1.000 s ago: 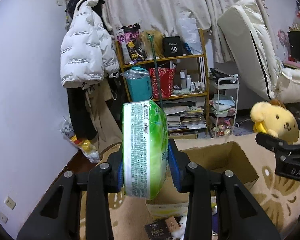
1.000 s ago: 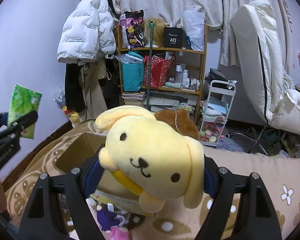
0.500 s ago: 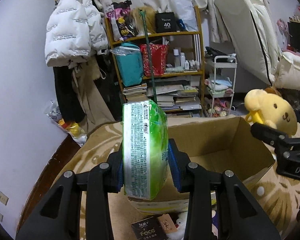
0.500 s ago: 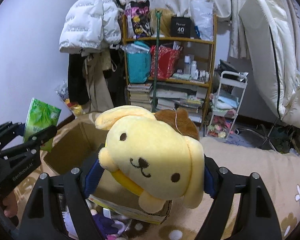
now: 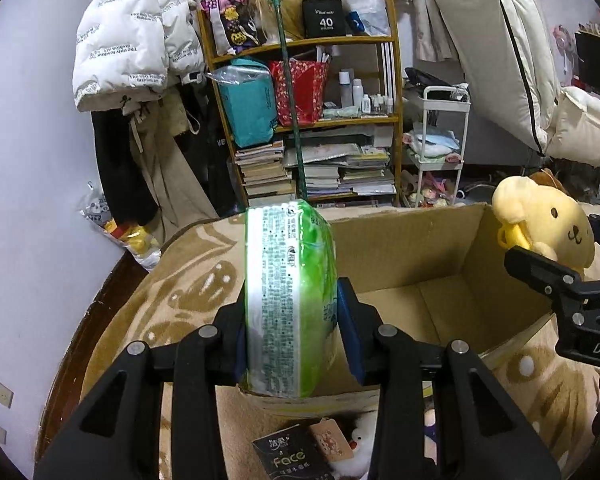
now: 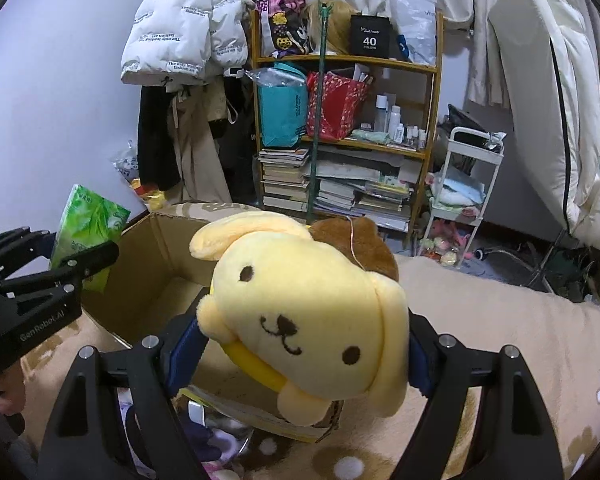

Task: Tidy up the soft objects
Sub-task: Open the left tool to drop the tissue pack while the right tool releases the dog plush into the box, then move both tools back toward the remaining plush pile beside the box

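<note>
Both claws have dropped lower since a second ago, and the open cardboard box [image 5: 416, 264] now fills far more of each view than it did. We see the left claw [image 5: 292, 332] clenched on the green tissue pack [image 5: 290, 300], held upright at centre frame, its lower end in front of the box's near rim. Over on the right edge of that view, the right claw [image 6: 300, 356] grips the yellow plush dog [image 6: 312, 316], blue pads pressed into both sides of its head, right above the box's near corner. From the right wrist view, the tissue pack sits at the left edge, over the box's left wall. Box rests on the tan patterned blanket [image 6: 520, 332]. Bookshelf [image 5: 340, 120] stands behind, upper centre.
</note>
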